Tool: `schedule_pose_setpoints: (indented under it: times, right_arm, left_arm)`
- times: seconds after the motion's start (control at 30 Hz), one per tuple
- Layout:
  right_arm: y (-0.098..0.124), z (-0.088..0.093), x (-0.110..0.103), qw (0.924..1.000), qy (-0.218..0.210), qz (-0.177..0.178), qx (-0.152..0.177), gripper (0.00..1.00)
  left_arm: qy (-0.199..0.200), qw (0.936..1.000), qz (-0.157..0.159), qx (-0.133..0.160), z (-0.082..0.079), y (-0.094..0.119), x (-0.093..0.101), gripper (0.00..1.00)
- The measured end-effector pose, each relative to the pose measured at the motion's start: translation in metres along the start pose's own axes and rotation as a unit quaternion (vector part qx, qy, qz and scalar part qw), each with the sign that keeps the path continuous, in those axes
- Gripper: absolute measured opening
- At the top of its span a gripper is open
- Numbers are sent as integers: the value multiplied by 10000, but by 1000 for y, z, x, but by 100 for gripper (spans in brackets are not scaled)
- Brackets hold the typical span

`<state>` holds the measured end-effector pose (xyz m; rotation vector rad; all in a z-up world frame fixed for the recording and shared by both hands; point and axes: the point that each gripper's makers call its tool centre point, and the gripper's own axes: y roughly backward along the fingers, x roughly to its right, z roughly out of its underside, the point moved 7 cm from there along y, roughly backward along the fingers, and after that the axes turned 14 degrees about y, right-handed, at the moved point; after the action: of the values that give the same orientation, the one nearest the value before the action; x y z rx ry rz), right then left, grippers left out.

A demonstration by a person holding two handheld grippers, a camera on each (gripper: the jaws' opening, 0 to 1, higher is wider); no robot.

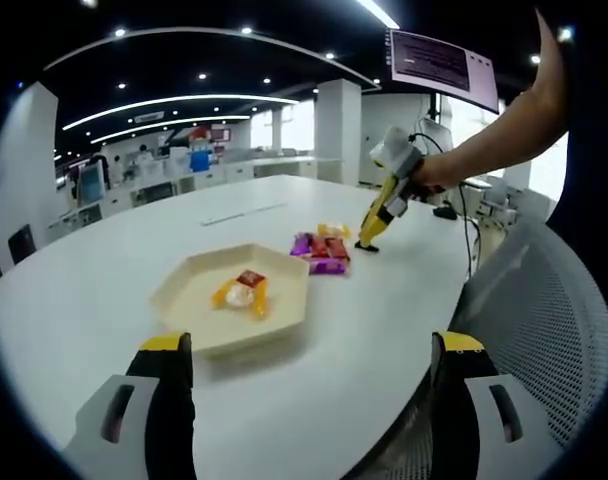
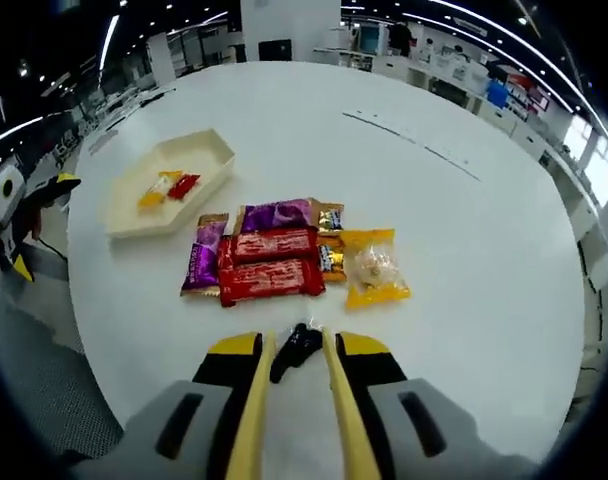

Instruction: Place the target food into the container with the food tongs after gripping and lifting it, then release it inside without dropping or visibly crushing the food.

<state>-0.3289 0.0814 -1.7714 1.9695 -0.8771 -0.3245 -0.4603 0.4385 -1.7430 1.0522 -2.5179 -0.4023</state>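
In the right gripper view, the right gripper (image 2: 296, 352) held a pair of yellow food tongs (image 2: 252, 420) between its jaws, the tongs' black tips (image 2: 296, 345) nearly together just above the white table (image 2: 464, 250). Just beyond the tips lay a cluster of wrapped snacks: two red bars (image 2: 271, 265), a purple packet (image 2: 203, 257), another purple one (image 2: 277, 213), and a yellow packet (image 2: 375, 267) at the side. Farther off sat the cream hexagonal tray (image 2: 172, 182), holding a yellow and a red wrapped piece.

In the left gripper view, the left gripper (image 1: 309, 375) hung with jaws spread wide, grasping nothing, near the table's edge. The tray (image 1: 189, 290) sat just ahead, the snack pile (image 1: 322, 250) behind it, and the right gripper (image 1: 389, 195) with its tongs touching down beside the pile.
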Motion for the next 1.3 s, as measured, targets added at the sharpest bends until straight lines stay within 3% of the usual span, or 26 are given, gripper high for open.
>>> schedule_pose_setpoints:
  times: [0.33, 0.43, 0.5, 1.03, 1.3]
  right_arm:
    - [-6, 2, 1, 9973, -736, 29, 35, 28]
    - [-6, 1, -2, 9986, -525, 65, -14, 25]
    - [-6, 0, -4, 9998, -151, 132, -94, 22]
    - [8, -1, 5, 9994, -324, 86, -24, 20]
    - [31, -23, 18, 9998, 67, 26, 196, 20]
  left_arm:
    - [-3, 10000, -10, -47, 1, 0, 0, 95]
    - [-14, 10000, -8, -54, 1, 0, 0, 95]
    - [-15, 10000, -16, -53, 1, 0, 0, 95]
    - [-32, 10000, -13, -73, 2, 0, 0, 95]
    - [157, 9997, 10, -200, 5, -1, -1, 99]
